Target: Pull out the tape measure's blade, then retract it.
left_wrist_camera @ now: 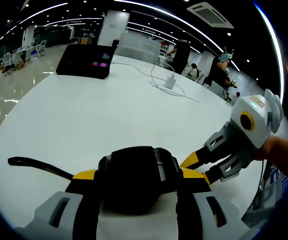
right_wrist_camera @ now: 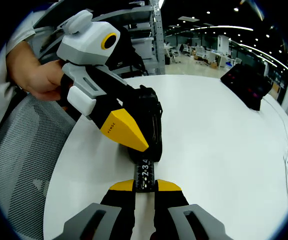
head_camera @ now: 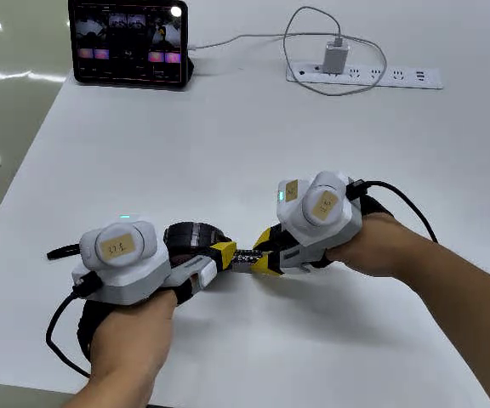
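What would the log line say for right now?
left gripper: shut on tape measure | right gripper: shut on blade | blade: slightly out

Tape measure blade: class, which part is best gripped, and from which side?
Grip the free tip of the narrow numbered blade, coming end-on from the side opposite the black round case: it sticks straight out there, so the pull runs along it.
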The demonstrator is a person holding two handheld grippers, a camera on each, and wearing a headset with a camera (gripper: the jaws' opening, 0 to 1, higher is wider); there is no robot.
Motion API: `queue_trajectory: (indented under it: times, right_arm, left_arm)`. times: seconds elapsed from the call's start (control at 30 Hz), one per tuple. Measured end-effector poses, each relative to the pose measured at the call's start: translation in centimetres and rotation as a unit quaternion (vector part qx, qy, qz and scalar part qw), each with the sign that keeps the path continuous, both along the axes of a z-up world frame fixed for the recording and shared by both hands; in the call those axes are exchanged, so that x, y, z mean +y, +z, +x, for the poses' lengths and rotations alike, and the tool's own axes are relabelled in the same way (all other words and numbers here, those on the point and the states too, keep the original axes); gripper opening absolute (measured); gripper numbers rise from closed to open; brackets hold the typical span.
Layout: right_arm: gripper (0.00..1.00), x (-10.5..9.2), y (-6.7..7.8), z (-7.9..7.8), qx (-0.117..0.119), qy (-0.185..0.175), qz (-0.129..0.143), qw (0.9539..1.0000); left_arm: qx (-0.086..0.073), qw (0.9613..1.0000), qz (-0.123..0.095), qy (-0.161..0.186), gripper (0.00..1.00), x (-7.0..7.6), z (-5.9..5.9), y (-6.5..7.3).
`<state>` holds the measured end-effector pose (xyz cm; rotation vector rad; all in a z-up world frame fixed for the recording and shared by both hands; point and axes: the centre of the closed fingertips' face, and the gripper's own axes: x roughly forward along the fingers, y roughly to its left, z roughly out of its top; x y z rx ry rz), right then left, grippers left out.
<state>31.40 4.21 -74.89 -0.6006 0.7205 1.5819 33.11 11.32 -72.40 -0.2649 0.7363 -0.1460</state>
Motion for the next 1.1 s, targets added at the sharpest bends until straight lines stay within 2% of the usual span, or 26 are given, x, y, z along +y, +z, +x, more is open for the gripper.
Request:
queue_trajectory:
  times: [0.53, 1.1]
  right_arm:
    - [0.10, 2.2, -0.2, -0.1, 0.002, -0.002, 0.014, 0.9999]
    - [0.11, 2.3, -0.2, -0.1, 0.000, -0.010, 0.017, 0.9998]
  left_arm:
    - [-0.001, 1.0000, 0.001, -0.001, 0.58, -0.1, 0.0, 0.1]
    - [-0.003, 1.0000, 0.000, 0.000, 0.59, -0.1, -0.1, 0.1]
